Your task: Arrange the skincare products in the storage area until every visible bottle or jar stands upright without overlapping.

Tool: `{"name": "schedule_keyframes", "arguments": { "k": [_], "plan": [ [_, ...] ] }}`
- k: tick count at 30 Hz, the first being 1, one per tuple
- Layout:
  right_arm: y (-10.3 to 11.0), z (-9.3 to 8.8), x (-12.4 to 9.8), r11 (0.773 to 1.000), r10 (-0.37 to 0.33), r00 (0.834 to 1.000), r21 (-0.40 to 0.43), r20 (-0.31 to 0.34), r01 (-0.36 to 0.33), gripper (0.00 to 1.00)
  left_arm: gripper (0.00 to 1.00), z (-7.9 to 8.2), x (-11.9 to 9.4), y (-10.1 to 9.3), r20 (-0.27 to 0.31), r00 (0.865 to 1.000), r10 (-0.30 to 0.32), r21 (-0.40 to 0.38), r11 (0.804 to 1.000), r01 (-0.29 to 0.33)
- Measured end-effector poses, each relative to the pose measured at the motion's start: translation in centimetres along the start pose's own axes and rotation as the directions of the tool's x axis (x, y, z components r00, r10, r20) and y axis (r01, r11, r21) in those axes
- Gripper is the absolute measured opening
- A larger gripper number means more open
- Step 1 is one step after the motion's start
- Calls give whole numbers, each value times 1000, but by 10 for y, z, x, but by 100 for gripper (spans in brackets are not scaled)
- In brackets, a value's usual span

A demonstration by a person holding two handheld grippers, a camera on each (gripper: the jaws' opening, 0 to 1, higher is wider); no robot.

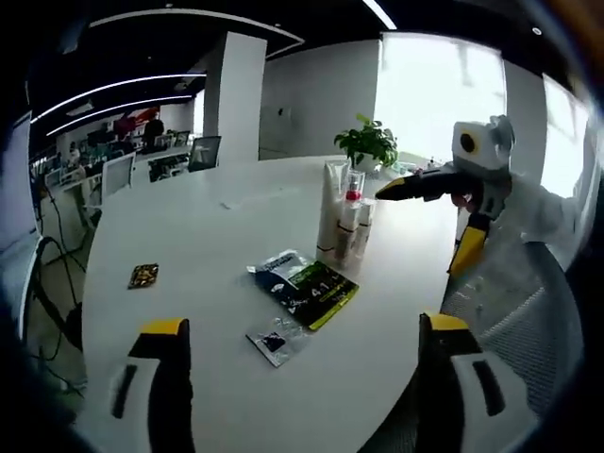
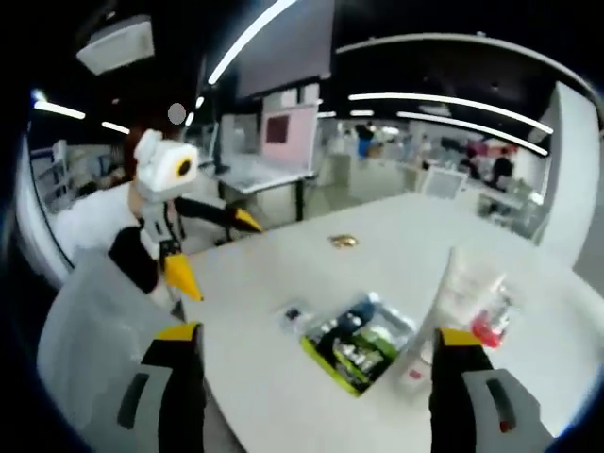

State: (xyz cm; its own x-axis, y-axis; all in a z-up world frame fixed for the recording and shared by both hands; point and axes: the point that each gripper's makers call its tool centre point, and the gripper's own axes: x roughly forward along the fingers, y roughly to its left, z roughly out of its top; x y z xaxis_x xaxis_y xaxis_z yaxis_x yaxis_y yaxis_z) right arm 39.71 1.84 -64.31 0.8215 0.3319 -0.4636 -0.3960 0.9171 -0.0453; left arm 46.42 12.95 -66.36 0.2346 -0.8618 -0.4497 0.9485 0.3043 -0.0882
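The skincare tubes (image 1: 342, 219) are seen upright, clustered touching on the white table (image 1: 189, 226); both the left gripper (image 1: 302, 377) and the right gripper (image 2: 316, 377) are held wide apart and empty, presumably for approach

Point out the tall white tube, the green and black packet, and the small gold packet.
tall white tube (image 1: 332, 203): left gripper view, mid body.
green and black packet (image 1: 307, 286): left gripper view, centre.
small gold packet (image 1: 143, 276): left gripper view, centre.

A white tabletop (image 1: 217, 236) carries a dark-and-green foil packet (image 1: 307, 286), a small clear sachet (image 1: 276, 340) just beside it, and a small gold-and-black packet (image 1: 143, 276) well apart. A potted plant (image 1: 366, 142) stands at the far edge.
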Motion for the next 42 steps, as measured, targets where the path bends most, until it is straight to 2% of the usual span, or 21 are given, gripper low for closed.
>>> {"name": "schedule_keyframes", "arguments": {
  "k": [1, 5, 8, 11, 16, 19, 22, 25, 27, 28, 32, 39, 42],
  "plan": [
    [-4, 1, -2, 1000, -20, 1000, -8, 9, 20, 100, 99, 4, -1, -1, 14, 1000, 16, -6, 1000, -15],
    [-14, -2, -6, 997, -74, 997, -6, 15, 74, 100, 99, 9, -2, -10, 10, 1000, 20, -16, 1000, -20],
    [-13, -3, -9, 998, -67, 997, 1, 28, 67, 100, 99, 13, -2, -22, 6, 1000, 26, -12, 1000, -26],
    [-15, -9, -9, 998, -61, 998, 18, 23, 60, 100, 99, 15, -3, -25, 7, 1000, 31, -11, 999, -30],
    [-16, -13, -11, 998, -62, 997, 30, 40, 60, 100, 99, 14, -2, -21, -2, 996, 84, -26, 996, -84],
    [-15, -15, -8, 998, -56, 997, 36, 43, 55, 100, 99, 15, -2, -21, 4, 996, 91, -33, 995, -90],
    [-11, -16, -6, 998, -51, 998, 34, 46, 49, 100, 99, 13, 1, -25, -12, 997, 79, -34, 996, -79],
    [-9, -21, -4, 998, -54, 998, 20, 43, 53, 100, 99, 12, 4, -27, -19, 995, 95, -41, 995, -96],
    [-8, -25, -3, 998, -47, 998, 49, 45, 45, 100, 99, 11, 5, -27, -20, 994, 103, -40, 994, -104],
    [-7, -28, -2, 998, -37, 999, 51, 27, 35, 100, 99, 9, 5, -28, -28, 994, 104, -50, 993, -106],
    [-8, -23, 1, 998, -56, 998, 8, 41, 55, 100, 99, 8, 3, -30, -30, 992, 127, -59, 990, -128],
    [3, -29, 5, 1000, -21, 1000, -11, 15, 21, 100, 99, 7, -2, -36, -17, 986, 168, -59, 984, -168],
    [5, -25, 5, 1000, -16, 999, -11, 29, 17, 100, 99, 10, -4, -38, 3, 984, 180, -69, 981, -179]
  ]
}}
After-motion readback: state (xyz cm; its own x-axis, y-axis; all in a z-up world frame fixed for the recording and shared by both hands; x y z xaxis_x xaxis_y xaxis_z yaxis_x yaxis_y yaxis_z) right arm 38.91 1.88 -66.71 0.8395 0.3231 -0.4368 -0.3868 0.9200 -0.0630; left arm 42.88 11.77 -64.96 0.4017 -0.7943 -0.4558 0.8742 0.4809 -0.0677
